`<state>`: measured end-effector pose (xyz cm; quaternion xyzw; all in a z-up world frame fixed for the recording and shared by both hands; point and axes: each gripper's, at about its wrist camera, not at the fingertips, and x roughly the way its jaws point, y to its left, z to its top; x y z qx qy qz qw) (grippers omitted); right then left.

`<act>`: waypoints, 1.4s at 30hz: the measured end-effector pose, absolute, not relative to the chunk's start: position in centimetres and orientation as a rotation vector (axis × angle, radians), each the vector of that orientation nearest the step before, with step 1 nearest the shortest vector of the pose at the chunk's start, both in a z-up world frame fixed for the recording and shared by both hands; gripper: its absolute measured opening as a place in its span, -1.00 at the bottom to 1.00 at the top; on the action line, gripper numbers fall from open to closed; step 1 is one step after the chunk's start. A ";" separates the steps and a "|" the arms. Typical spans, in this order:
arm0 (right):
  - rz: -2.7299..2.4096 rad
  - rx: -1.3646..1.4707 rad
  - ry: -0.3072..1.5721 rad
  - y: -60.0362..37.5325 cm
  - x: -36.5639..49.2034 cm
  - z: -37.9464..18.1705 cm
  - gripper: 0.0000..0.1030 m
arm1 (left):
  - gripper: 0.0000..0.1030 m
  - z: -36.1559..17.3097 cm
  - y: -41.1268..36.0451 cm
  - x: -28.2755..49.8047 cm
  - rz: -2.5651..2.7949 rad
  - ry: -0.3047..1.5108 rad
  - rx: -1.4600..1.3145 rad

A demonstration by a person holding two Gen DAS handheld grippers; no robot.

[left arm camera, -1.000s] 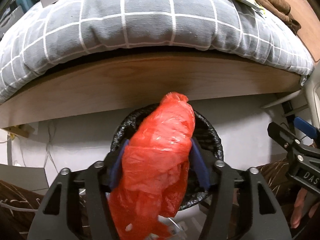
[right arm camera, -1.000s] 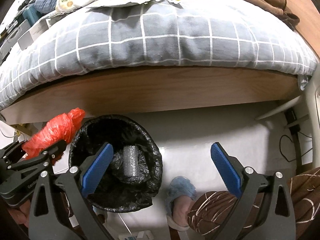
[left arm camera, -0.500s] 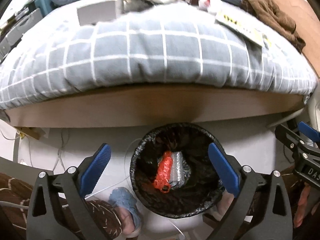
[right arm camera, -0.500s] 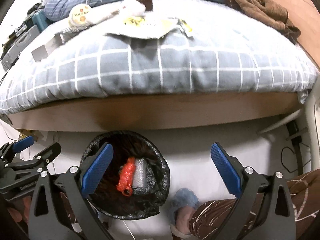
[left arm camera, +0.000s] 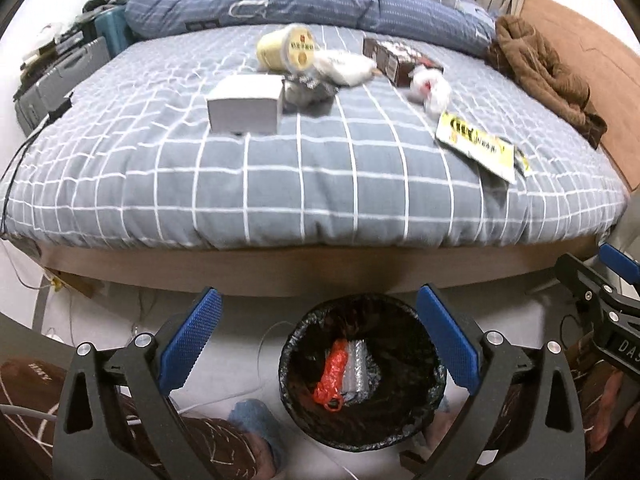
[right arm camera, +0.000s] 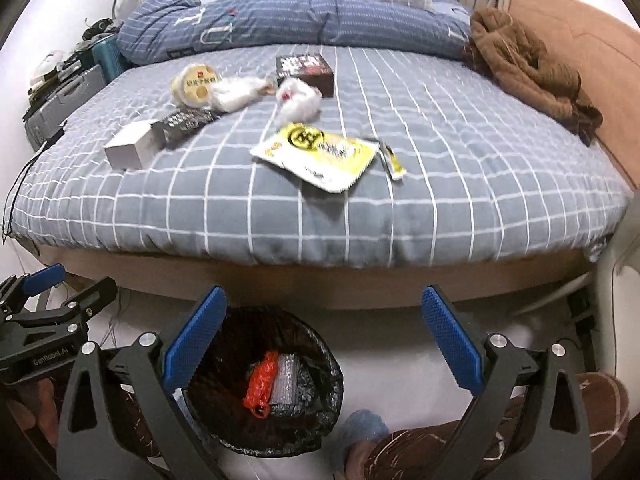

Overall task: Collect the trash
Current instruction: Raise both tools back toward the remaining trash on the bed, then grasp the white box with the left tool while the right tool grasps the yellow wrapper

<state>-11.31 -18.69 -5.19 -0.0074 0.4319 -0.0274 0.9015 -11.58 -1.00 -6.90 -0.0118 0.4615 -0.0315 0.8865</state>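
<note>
With both sets of blue-padded jaws spread wide and nothing between them, the left tool [left arm camera: 316, 344] and the right tool [right arm camera: 320, 340] hang empty above the floor at the bottom of their frames. Just beyond them, low in the centre of the left view, stands the round bin lined with a black plastic bag [left arm camera: 294, 390]; inside it lie a crumpled red plastic bag [left arm camera: 330, 378] and a clear bubble-wrap piece [left arm camera: 358, 368], touching each other. So one drop-off looks finished, and the step in hand reads as turning back to the bed for the next piece.

Above the bin runs the wooden bed frame, and over it the grey checked quilt [right arm camera: 440, 184]. The remaining trash sits in the upper middle of both views: a flat yellow-and-white snack packet [right arm camera: 320, 156] nearest the bed's edge with a small yellow sachet [right arm camera: 392, 164] just beside it, a white cardboard box [left arm camera: 244, 108], a crinkled dark foil wrapper [right arm camera: 184, 122], a crumpled white plastic bag [right arm camera: 298, 98], a yellow round cup [left arm camera: 286, 48], a white wadded wrapper [left arm camera: 346, 68] and a dark brown carton [right arm camera: 306, 72].

The next move probably calls for lifting a tool over the mattress edge; the snack packet is the closest to the right tool, but lying flat on soft quilt it would need a pinch at its raised rim.
</note>
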 end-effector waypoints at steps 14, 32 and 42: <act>-0.030 -0.020 0.848 -18.1 -8.8 -2.1 0.83 | 0.87 -3.6 1.8 -9.1 0.014 0.896 -0.031; -0.029 -0.003 0.872 -18.5 -1.3 -2.0 0.83 | 0.87 -2.2 4.3 -1.7 0.043 0.890 -0.064; -0.041 0.031 0.927 -19.2 3.1 -4.6 0.83 | 0.87 -3.6 5.3 2.7 0.044 0.909 -0.072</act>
